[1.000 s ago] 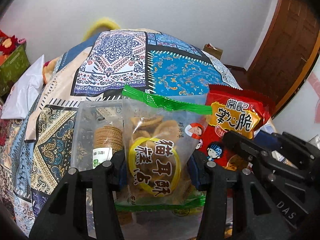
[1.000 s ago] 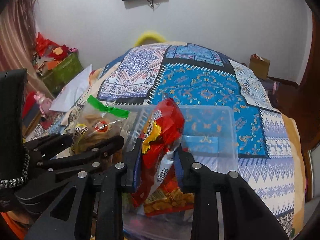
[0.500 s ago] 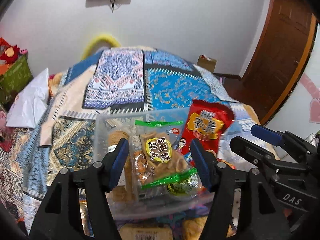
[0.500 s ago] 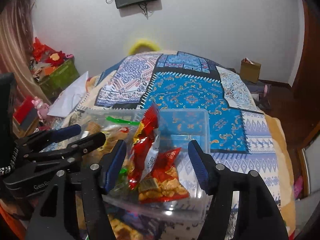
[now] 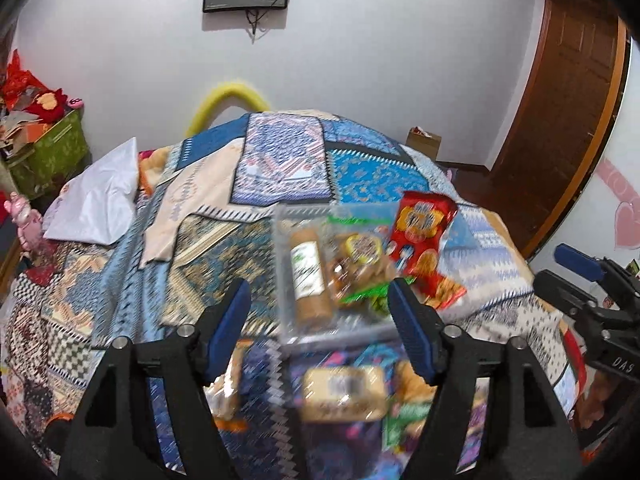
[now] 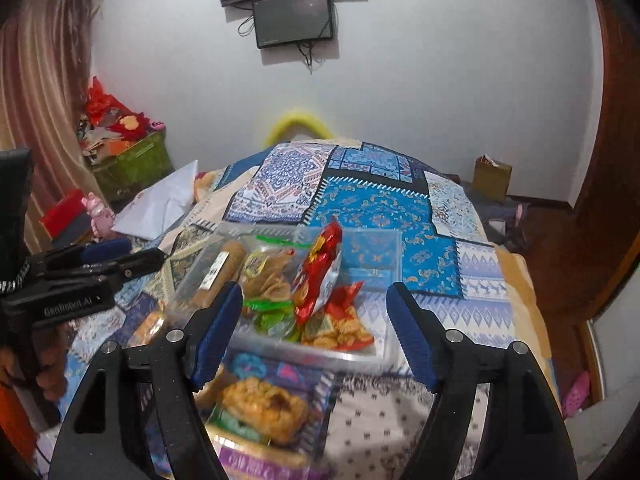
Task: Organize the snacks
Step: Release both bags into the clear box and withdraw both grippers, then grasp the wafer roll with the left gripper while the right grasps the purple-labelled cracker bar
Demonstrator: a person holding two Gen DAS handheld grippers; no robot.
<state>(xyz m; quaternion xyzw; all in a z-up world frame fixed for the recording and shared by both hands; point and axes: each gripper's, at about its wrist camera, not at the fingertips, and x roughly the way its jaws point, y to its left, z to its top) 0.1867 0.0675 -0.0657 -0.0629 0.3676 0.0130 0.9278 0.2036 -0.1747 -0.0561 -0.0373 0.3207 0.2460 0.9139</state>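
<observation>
A clear plastic bin [image 5: 288, 336] [image 6: 384, 252] sits on the patchwork bed. In it stand a round biscuit roll [image 5: 310, 280] [image 6: 222, 268], a clear cookie bag with green trim [image 5: 360, 264] [image 6: 270, 272] and a red snack bag [image 5: 424, 232] [image 6: 320, 268]. Another red snack bag [image 6: 340, 324] lies flat in the bin. My left gripper [image 5: 320, 332] is open and empty, pulled back above the bin's near edge. My right gripper [image 6: 316, 328] is open and empty, above the bin's near side. Loose snack packs [image 5: 342, 394] [image 6: 260, 404] lie on the bed below both grippers.
The bed's quilt [image 6: 384, 208] stretches behind the bin. A white pillow [image 5: 96, 204] lies at the left, a green crate [image 5: 48, 152] beyond it. A wooden door [image 5: 560, 120] is at the right. A screen [image 6: 294, 18] hangs on the far wall.
Both grippers let go of their bags, the left the cookie bag and the right the red bag, opened wide and pulled back and up from the bin. The bags stay in the bin.
</observation>
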